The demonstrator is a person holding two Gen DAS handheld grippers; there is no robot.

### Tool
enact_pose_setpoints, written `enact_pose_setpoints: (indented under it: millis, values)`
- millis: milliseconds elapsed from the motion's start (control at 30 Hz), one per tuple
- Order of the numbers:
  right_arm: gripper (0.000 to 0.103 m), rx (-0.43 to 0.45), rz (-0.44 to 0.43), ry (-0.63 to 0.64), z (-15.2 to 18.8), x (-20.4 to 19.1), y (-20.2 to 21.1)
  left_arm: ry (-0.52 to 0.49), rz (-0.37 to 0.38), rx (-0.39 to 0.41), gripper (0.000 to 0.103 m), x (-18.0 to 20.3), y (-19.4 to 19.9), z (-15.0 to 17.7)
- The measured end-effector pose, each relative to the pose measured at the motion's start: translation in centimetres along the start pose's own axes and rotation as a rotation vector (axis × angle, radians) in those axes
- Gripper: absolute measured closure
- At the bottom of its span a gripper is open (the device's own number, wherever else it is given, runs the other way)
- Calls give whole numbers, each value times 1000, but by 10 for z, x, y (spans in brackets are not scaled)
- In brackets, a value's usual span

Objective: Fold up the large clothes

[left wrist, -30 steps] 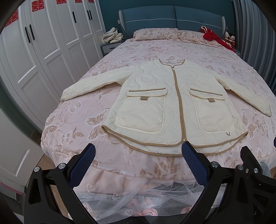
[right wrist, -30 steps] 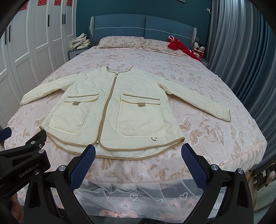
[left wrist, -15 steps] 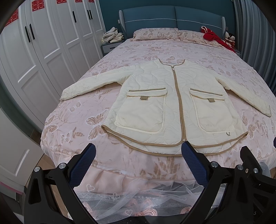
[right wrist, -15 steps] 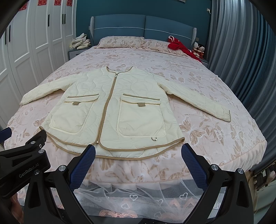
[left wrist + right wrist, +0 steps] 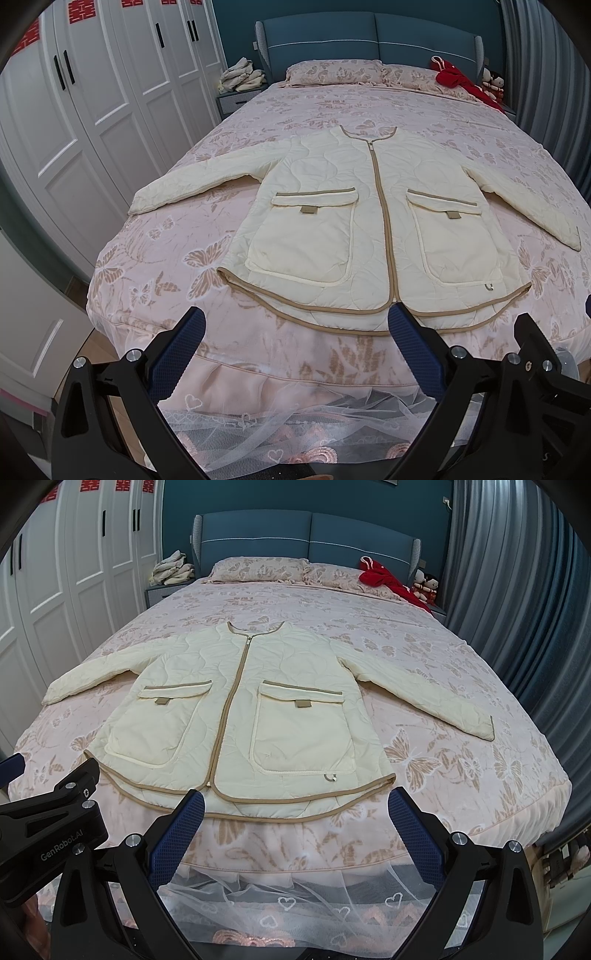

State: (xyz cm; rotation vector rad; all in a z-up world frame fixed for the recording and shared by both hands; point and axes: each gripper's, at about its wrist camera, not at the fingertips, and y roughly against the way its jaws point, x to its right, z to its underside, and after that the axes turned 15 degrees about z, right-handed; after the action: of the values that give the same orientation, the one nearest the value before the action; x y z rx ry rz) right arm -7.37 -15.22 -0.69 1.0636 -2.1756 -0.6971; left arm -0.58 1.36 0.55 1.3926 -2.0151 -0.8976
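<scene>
A cream quilted jacket [image 5: 332, 206] with tan trim, a closed zip and two front pockets lies flat, front up, on the bed, both sleeves spread outward. It also shows in the right wrist view [image 5: 291, 686]. My left gripper [image 5: 295, 343] is open and empty, held at the foot of the bed just short of the jacket's hem. My right gripper [image 5: 295, 823] is open and empty, also at the foot of the bed below the hem. The left gripper's body shows at the lower left of the right wrist view.
The bed [image 5: 155, 258] has a pink butterfly cover and a lace skirt. White wardrobes [image 5: 92, 110] stand at the left. Grey curtains [image 5: 517, 590] hang at the right. A red garment [image 5: 384, 579] and pillows lie by the blue headboard. A nightstand [image 5: 236, 99] holds folded cloth.
</scene>
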Motion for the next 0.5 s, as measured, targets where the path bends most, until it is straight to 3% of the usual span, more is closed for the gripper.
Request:
enact_pose_setpoints:
  millis: [500]
  values:
    - [5, -3, -2, -1, 0, 0, 0, 1, -2, -1, 7, -4, 1, 1]
